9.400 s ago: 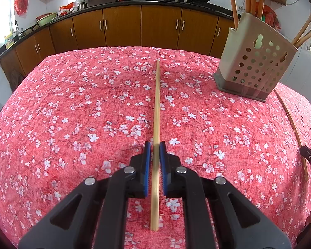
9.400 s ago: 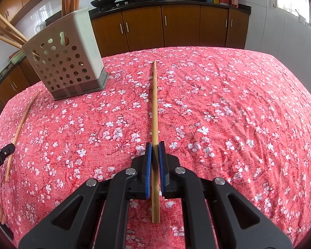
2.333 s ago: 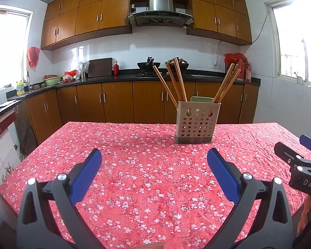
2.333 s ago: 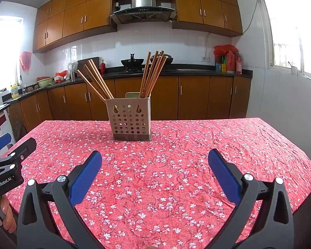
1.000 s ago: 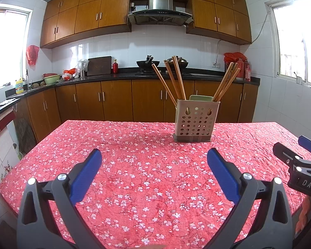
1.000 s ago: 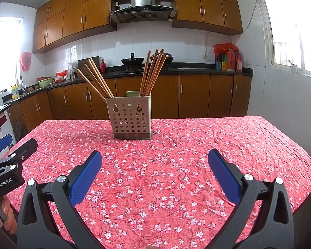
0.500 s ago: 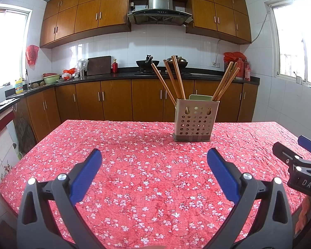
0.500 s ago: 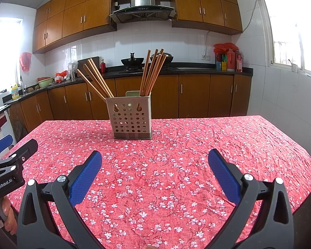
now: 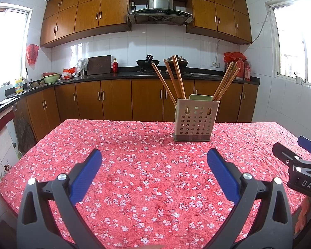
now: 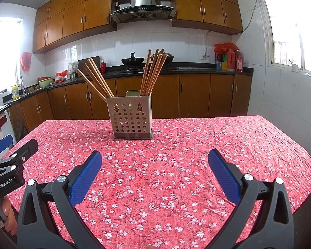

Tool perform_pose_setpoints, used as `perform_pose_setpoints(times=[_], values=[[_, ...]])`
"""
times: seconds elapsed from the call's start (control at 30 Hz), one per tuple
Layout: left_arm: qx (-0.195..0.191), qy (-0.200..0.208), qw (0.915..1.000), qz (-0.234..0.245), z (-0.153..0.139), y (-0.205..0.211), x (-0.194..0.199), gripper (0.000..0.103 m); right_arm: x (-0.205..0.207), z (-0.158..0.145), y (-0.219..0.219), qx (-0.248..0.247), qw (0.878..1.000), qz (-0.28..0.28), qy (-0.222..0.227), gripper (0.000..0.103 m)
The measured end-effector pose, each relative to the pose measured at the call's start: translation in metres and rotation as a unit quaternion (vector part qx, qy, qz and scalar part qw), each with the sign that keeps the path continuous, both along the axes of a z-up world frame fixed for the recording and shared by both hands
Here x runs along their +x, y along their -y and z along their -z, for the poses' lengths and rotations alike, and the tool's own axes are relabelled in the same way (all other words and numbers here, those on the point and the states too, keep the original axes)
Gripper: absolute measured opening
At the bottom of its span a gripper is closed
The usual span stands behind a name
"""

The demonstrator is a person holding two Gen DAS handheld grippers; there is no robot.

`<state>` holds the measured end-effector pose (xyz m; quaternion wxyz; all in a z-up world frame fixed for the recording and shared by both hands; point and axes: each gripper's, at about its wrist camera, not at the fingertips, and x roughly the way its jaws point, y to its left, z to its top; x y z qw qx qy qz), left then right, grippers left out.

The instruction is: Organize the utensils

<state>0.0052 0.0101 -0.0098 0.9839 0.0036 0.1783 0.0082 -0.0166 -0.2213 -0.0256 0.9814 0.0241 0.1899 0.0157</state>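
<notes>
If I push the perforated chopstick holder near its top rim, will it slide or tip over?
The holder looks like light plastic, taller than its base, so it may tip. The chopsticks lean outward well above the rim, probably adding top weight. The wrinkled tablecloth may grip its base, so sliding seems less likely.

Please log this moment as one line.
left gripper: open, empty | right gripper: open, empty | chopsticks: in holder | tablecloth

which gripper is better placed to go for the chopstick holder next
Right, by a little. The right gripper and left gripper are both open and empty, short of the chopstick holder. It sits nearer the centre line of the right wrist view, further off in the left one.
</notes>
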Motion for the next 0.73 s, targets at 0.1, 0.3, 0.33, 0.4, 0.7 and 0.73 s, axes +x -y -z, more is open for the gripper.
perform_pose_setpoints(times=[0.1,0.3,0.33,0.4,0.7,0.73], values=[[0.000,-0.002,1.0000,0.001,0.0016,0.0009,0.0009,0.099,0.0001,0.0000,-0.0002,0.000,1.000,0.000,0.000,0.101],[0.000,-0.002,1.0000,0.001,0.0026,0.0004,0.0023,0.099,-0.0002,0.0003,-0.0012,0.000,1.000,0.000,0.000,0.101],[0.000,-0.002,1.0000,0.001,0.0028,0.0005,0.0021,0.099,0.0001,0.0000,-0.0004,0.000,1.000,0.000,0.000,0.101],[-0.001,-0.001,1.0000,0.000,0.0025,-0.0005,0.0022,0.099,0.0003,-0.0001,-0.0002,0.001,1.000,0.000,0.000,0.101],[-0.004,-0.008,1.0000,0.002,0.0032,-0.0038,0.0047,0.099,-0.0005,0.0003,-0.0018,0.001,1.000,0.001,0.000,0.101],[-0.004,-0.008,1.0000,0.002,0.0031,-0.0034,0.0046,0.099,-0.0001,0.0001,-0.0011,0.001,1.000,0.000,0.000,0.101]])
